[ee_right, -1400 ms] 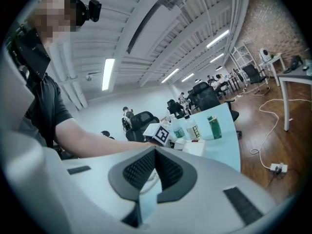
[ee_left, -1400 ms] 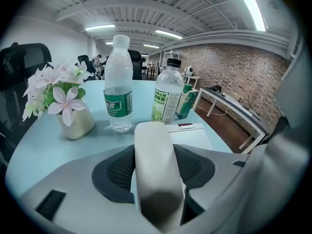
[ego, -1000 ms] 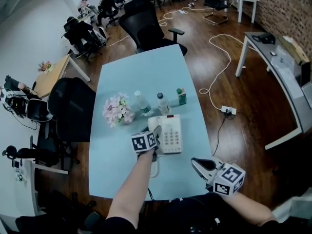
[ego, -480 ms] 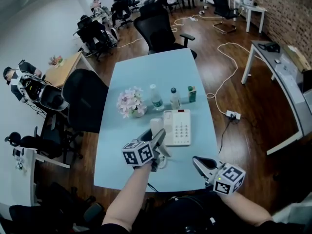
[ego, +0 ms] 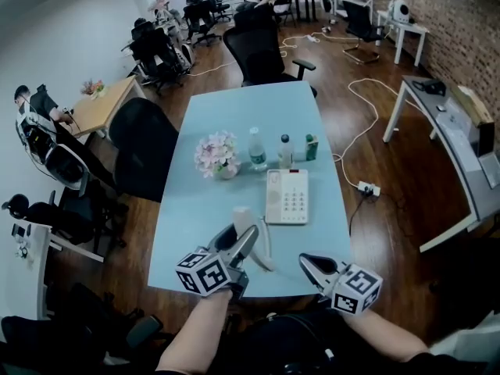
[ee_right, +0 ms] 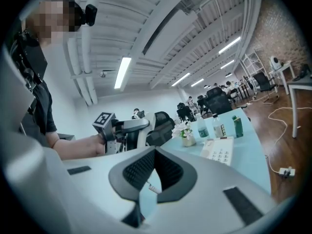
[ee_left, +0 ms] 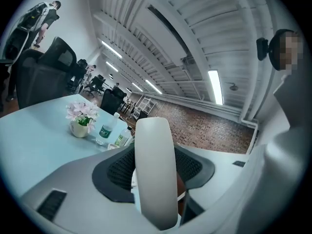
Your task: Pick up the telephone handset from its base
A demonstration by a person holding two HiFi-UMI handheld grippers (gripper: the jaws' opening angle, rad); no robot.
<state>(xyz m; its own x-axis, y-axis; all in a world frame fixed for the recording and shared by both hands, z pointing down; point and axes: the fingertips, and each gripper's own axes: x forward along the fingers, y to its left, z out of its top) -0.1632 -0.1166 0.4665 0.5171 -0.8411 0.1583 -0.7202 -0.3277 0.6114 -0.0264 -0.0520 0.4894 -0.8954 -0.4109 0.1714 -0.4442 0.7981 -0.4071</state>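
Observation:
The white telephone base (ego: 287, 197) with its keypad lies on the light blue table (ego: 195, 217); its cradle is empty. The white handset (ego: 243, 219) is held above the table's near part, left of and nearer to me than the base. My left gripper (ego: 242, 239) is shut on it. In the left gripper view the handset (ee_left: 155, 174) stands upright between the dark pads (ee_left: 119, 167). A white cord (ego: 266, 250) hangs from it. My right gripper (ego: 307, 261) hovers over the table's near edge, shut and holding nothing; from it I see the base (ee_right: 220, 152) ahead.
A vase of pink flowers (ego: 219, 155), two water bottles (ego: 255, 150) (ego: 286, 151) and a green carton (ego: 312, 147) stand in a row behind the base. Black office chairs stand at the table's far end (ego: 262, 49) and left side (ego: 144, 143). Cables lie on the wooden floor at the right.
My left gripper has pulled back toward me with the handset, from beside the base to well clear of it. The right gripper has hardly moved.

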